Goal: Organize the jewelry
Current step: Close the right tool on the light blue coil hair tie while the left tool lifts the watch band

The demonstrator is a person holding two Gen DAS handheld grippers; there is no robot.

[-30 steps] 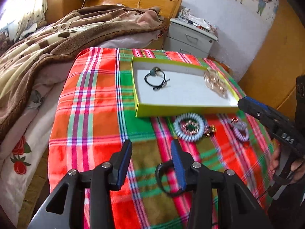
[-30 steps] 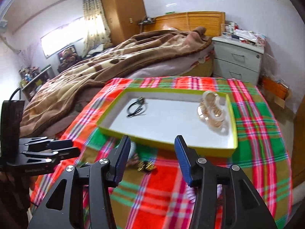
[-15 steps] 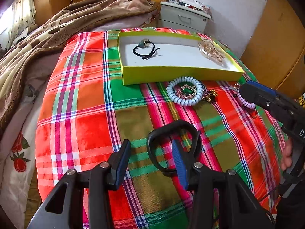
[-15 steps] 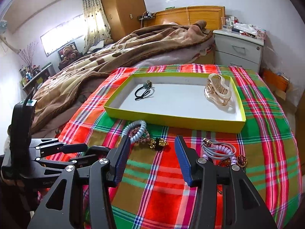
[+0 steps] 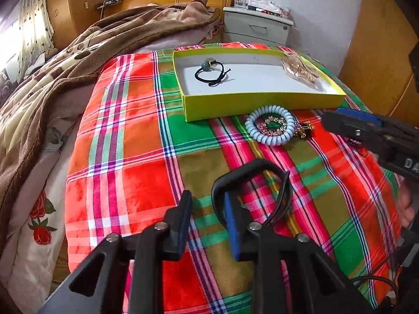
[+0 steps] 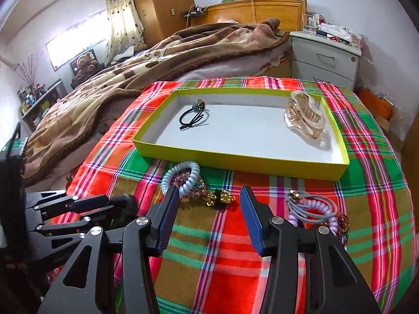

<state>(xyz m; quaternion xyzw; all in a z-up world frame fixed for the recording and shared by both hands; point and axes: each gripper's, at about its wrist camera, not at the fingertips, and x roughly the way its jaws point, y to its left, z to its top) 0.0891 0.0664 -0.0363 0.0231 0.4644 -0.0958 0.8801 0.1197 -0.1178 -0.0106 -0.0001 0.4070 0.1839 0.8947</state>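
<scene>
White letters "DA", cut off at the frame's right edge, stand on the black body of the right hand-held gripper (image 5: 377, 133); no other text is legible

- Cloth (image 5: 136, 136): woven plaid fabric, matt, faint sheen on the red squares.
- Tray (image 6: 235, 161): cardboard, matt yellow-green walls, plain white floor.
- Claw clip (image 6: 305, 116): glossy translucent plastic.
- Coil tie (image 5: 271, 124): smooth, shiny pale-blue plastic.
- Blanket (image 6: 157, 60): brown fleece, soft and fuzzy.
- Headboard (image 6: 262, 10): varnished wood.
- Right hand-held gripper (image 6: 209, 218): matt black body, ribbed blue pads (image 6: 252, 219), bright metal screws.
</scene>
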